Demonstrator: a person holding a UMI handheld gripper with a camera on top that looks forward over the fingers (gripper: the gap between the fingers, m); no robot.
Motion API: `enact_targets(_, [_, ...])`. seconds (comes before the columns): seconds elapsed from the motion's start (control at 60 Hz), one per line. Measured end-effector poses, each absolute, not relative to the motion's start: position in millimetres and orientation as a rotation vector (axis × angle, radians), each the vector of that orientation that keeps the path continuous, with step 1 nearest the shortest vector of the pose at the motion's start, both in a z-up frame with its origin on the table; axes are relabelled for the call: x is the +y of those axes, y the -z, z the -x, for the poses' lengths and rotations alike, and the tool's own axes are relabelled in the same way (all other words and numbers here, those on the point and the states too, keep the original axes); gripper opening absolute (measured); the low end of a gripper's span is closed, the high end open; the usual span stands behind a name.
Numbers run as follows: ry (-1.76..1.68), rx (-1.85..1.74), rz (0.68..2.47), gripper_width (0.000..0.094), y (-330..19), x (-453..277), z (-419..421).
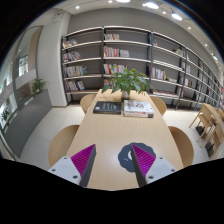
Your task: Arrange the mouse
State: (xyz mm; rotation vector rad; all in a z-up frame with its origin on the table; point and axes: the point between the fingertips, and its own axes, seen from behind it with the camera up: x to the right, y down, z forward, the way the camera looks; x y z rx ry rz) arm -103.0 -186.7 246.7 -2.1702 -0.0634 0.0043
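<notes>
A dark round mouse pad [128,155] lies on the light wooden table [110,135], just ahead of my right finger. A small light-coloured mouse [137,148] rests on its right part, partly hidden behind my right pad [144,160]. My gripper [113,162] hovers over the near end of the table, open and empty, its two magenta pads set wide apart. My left pad [83,158] is over bare table.
A potted green plant [128,80] stands at the far end of the table, with a dark book [107,106] and an open magazine [138,108] before it. Wooden chairs [62,140] flank the table. Bookshelves [130,60] line the far wall.
</notes>
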Motion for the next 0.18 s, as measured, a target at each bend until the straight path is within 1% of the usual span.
enact_targets(0.183, [-0.007,-0.071,2.153,0.0683,-254.6,-194.6,117.7])
